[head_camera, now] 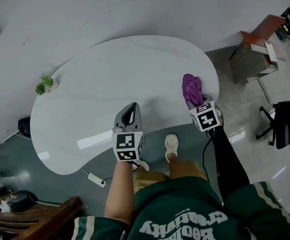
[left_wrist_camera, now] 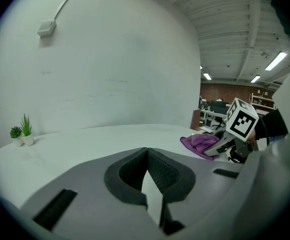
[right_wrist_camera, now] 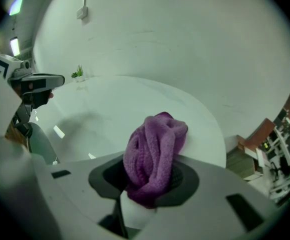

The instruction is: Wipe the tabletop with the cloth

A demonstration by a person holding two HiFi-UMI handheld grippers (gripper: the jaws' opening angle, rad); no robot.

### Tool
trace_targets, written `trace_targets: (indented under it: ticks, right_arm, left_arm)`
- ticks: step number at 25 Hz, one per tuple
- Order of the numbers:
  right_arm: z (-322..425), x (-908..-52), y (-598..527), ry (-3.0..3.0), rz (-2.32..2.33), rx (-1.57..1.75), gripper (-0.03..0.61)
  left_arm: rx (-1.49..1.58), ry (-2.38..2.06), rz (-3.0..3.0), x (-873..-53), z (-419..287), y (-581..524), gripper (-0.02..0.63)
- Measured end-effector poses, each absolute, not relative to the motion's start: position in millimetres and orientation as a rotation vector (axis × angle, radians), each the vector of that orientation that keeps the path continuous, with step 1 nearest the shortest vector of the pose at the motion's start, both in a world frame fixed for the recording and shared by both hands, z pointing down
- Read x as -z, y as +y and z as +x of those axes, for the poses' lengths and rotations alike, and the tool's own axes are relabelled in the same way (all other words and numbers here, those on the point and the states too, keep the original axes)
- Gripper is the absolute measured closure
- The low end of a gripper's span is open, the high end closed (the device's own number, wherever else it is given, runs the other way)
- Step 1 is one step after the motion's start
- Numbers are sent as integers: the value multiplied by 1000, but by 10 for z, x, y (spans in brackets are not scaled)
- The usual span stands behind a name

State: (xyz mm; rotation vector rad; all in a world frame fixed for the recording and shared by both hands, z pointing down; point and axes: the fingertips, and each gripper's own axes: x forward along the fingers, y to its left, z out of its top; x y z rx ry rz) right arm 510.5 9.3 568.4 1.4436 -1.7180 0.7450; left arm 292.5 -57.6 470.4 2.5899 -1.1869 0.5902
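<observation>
A bunched purple cloth (head_camera: 191, 89) rests on the right end of the white kidney-shaped tabletop (head_camera: 135, 69), near its edge. My right gripper (head_camera: 196, 103) is shut on the cloth (right_wrist_camera: 155, 154), which bulges up out of the jaws (right_wrist_camera: 152, 181) and hangs over the table. The left gripper (head_camera: 131, 112) hovers over the table's near edge, left of the cloth, shut with nothing in it; its pads meet at the tips (left_wrist_camera: 146, 151). The left gripper view shows the cloth (left_wrist_camera: 200, 143) and the right gripper (left_wrist_camera: 224, 145) at the right. The left gripper (right_wrist_camera: 40, 81) appears at the left of the right gripper view.
A small potted plant (head_camera: 45, 84) stands at the table's far left edge. A cardboard box (head_camera: 255, 51) and an office chair (head_camera: 282, 121) are on the floor to the right. A power strip (head_camera: 96, 179) lies under the near edge, and wooden furniture (head_camera: 45, 221) sits at the bottom left.
</observation>
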Motion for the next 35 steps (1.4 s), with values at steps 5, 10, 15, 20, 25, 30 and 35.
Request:
trace_targets:
  ticks: [5,10,15,20,25,30,35]
  right_arm:
    - [4748,-5697,0,-1706,1418,-735,440]
    - [4365,-5694,-60,-1700,1412,-738,440]
    - [3934,-5711,-157,-1701,1409,-735,440]
    - [3476,-5718,-260,-1708,1378,-727,440]
    - [3080,-5724,-356,-1717,1350,-723,440]
    - [2682,-5735,-411,-1733,1332,-718,440]
    - [2288,-5741,-475,-1748,1303,-708,440]
  left_arm:
    - [-616,-1257,2584,-4696,2368,-610,614]
    - [-649,-1284,2581,-4697,1882,-644,614]
    - [-677,-1287,2606,-4698,1465,-691,614]
    - [-665,-1292,2597,-4713,1081,-761,614]
    - [-647,-1306,2583,-4710,724,-832,614]
    - [-630,-1326,2563,-4728,331,-835,614]
    - [-626,-1348,2544,-4739,-67,-822,614]
